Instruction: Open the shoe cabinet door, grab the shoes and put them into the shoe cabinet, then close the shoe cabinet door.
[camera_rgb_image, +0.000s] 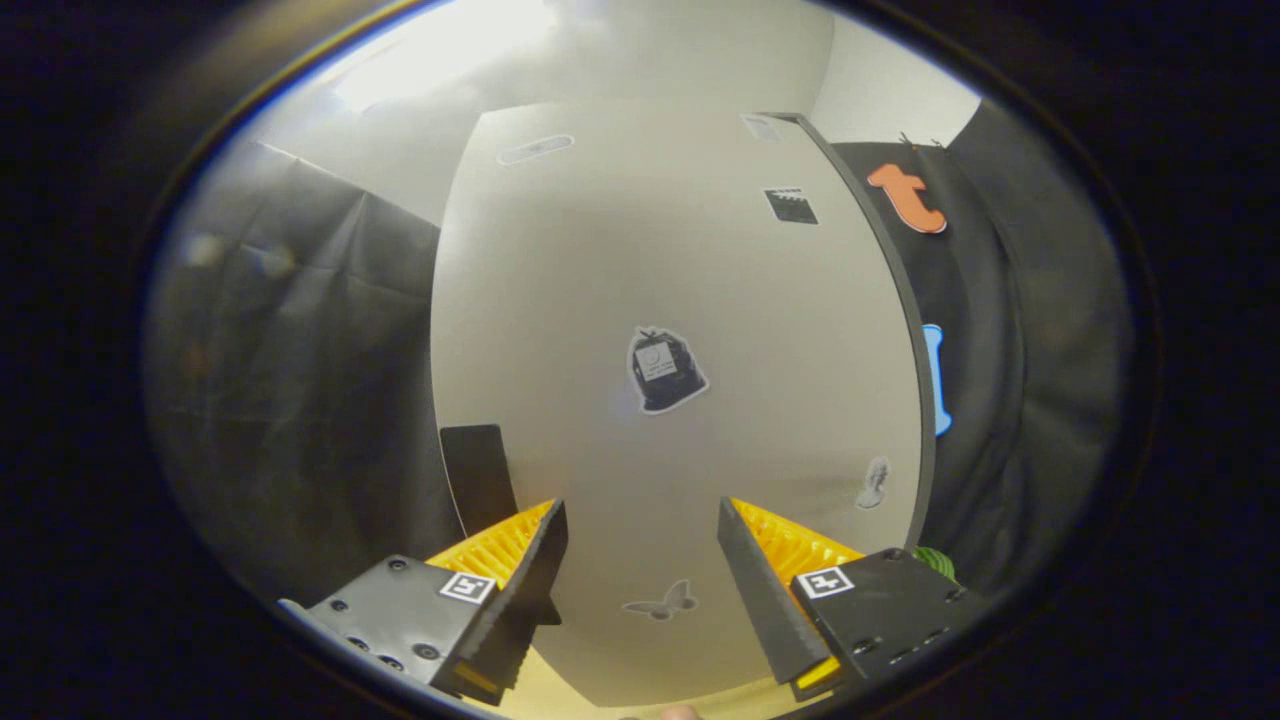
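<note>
No legible text. The shoe cabinet door (680, 400) carries several stickers (665, 371) whose small print is too blurred to read. Each finger (540, 570) of the open hand-held gripper (642, 560) bears a square coded marker (468, 587), not a readable label.

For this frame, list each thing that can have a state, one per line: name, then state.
Claw: open, fingers spread apart, holding nothing.
Shoe cabinet door: just ahead of the claw; whether shut or ajar, cannot tell.
Dark handle: at the door's edge, beside one finger, not gripped.
Stickers: lying flat on the door.
</note>
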